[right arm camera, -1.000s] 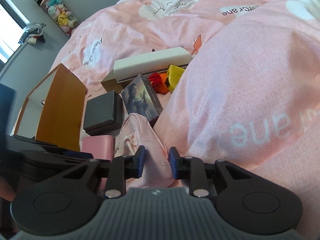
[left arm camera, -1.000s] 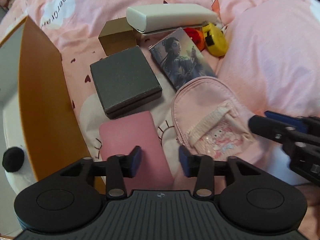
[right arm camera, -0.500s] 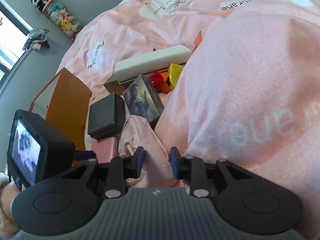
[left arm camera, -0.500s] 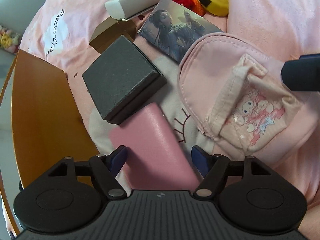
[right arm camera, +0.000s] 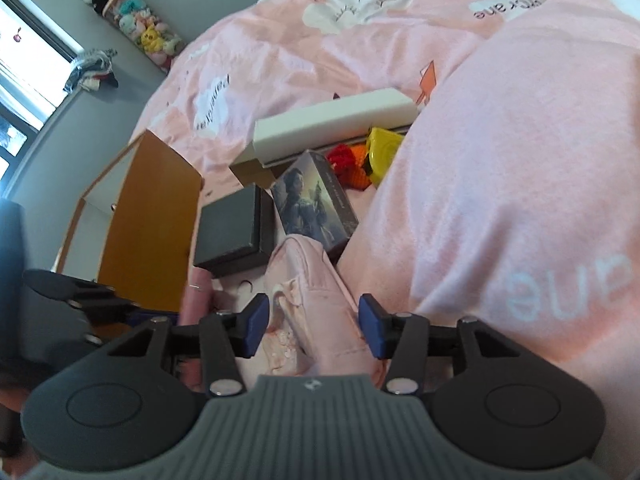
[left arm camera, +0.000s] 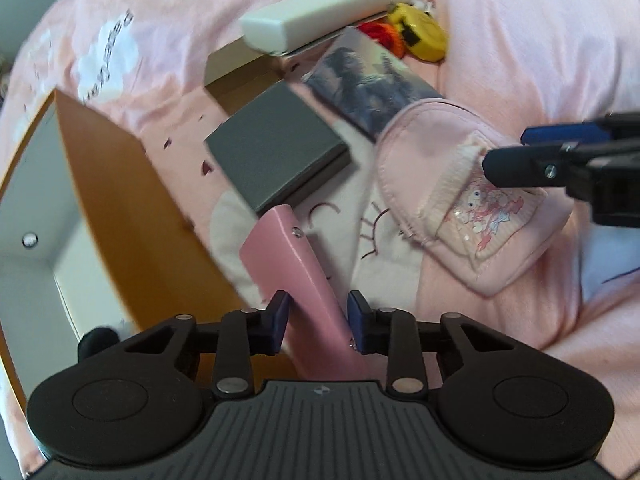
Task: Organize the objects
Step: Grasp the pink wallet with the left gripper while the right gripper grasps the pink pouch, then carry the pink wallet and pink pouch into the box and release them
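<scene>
Right now the left gripper (left arm camera: 318,322) is pinching the pink case (left arm camera: 294,276) by its near end, jaws closed in on both faces, so the case is tilting up on edge off the bedspread (left arm camera: 168,20). Holding it by the short end is leaving the long body free, which looks meant for sliding it into the orange box (left arm camera: 132,200) standing open just to the left. That box's tall orange wall is the edge to mind: the case is sitting very near it, and it will likely need to go over the wall's rim rather than through it.

The right gripper (right arm camera: 316,330) is hanging over the pink pouch (right arm camera: 316,296) with jaws spread wide on either side, gripping nothing as far as I can tell.

Beyond, the grey box (left arm camera: 276,152), picture box (left arm camera: 368,80), white case (left arm camera: 320,12) and yellow tape measure (left arm camera: 424,36) are crowding together, and the pillow (right arm camera: 520,180) is walling off the right, so open room is lying mostly upward and leftward.
</scene>
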`<state>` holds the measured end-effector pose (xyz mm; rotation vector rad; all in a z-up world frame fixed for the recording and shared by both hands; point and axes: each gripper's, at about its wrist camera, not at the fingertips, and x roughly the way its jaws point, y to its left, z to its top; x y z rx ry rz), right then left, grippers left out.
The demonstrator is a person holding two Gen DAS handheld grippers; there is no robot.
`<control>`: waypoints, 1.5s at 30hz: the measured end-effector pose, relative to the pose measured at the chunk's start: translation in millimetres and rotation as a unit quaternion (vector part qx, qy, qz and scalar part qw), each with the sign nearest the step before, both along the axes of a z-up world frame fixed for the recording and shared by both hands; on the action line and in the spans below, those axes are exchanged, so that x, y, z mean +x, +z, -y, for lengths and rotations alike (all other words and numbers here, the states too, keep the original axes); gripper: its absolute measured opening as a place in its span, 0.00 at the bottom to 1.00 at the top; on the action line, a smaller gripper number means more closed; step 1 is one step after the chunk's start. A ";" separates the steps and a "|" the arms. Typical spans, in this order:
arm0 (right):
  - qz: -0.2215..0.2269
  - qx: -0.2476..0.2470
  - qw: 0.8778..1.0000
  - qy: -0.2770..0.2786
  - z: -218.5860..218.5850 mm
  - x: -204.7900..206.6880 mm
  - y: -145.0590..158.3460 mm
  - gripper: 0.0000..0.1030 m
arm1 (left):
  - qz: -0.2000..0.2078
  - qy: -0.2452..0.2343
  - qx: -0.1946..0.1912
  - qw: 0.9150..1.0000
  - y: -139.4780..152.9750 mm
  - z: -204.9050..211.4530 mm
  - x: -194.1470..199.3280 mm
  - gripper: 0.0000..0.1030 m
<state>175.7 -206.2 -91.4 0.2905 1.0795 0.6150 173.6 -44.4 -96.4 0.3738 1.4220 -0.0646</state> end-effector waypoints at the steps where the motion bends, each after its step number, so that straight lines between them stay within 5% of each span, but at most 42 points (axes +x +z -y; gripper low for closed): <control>1: -0.004 -0.003 1.000 0.002 -1.8 2.0 -2.7 0.50 | -0.006 0.001 -0.009 1.000 2.0 -4.1 2.2 0.33; 3: -0.015 -0.002 1.000 0.008 -3.9 4.4 -8.1 0.49 | -0.016 0.012 -0.020 1.000 5.5 -7.9 5.0 0.33; 5: -0.027 0.011 0.999 0.020 -4.5 3.9 -11.2 0.35 | -0.024 0.017 -0.022 0.999 5.2 -8.6 8.4 0.33; 7: -0.030 0.027 0.998 0.039 -6.2 -0.2 -10.6 0.30 | -0.030 0.024 -0.018 0.999 -0.3 -9.2 12.7 0.35; 11: -0.027 0.037 0.997 0.060 -12.4 -5.4 -10.5 0.34 | -0.038 0.014 0.007 0.999 -13.6 0.4 15.7 0.44; 15: -0.050 0.074 0.994 0.068 -10.9 -2.3 -16.5 0.35 | -0.038 -0.028 0.087 0.995 -32.5 12.6 15.5 0.44; 18: -0.061 0.085 0.992 0.068 -12.2 -1.2 -19.9 0.35 | -0.038 -0.037 0.100 0.994 -37.0 14.9 14.9 0.40; 23: -0.069 0.069 0.993 0.067 -18.9 0.7 -25.7 0.34 | -0.009 -0.019 0.051 0.998 -15.7 7.0 9.5 0.32; 26: -0.063 0.062 0.994 0.056 -18.1 -1.1 -25.1 0.20 | 0.026 -0.001 0.010 1.000 3.3 0.2 2.8 0.24; 30: -0.039 0.048 0.997 0.048 -16.6 -9.7 -11.8 0.17 | 0.075 0.031 -0.067 0.995 31.9 -11.5 -9.4 0.21; 38: 0.022 0.057 0.998 0.025 -12.3 -26.6 46.4 0.16 | 0.168 0.102 -0.197 0.961 94.7 -55.4 -45.3 0.20; 45: 0.089 0.077 0.990 0.080 -64.4 -35.7 122.5 0.16 | 0.248 0.146 -0.219 0.932 151.9 -120.0 -82.3 0.21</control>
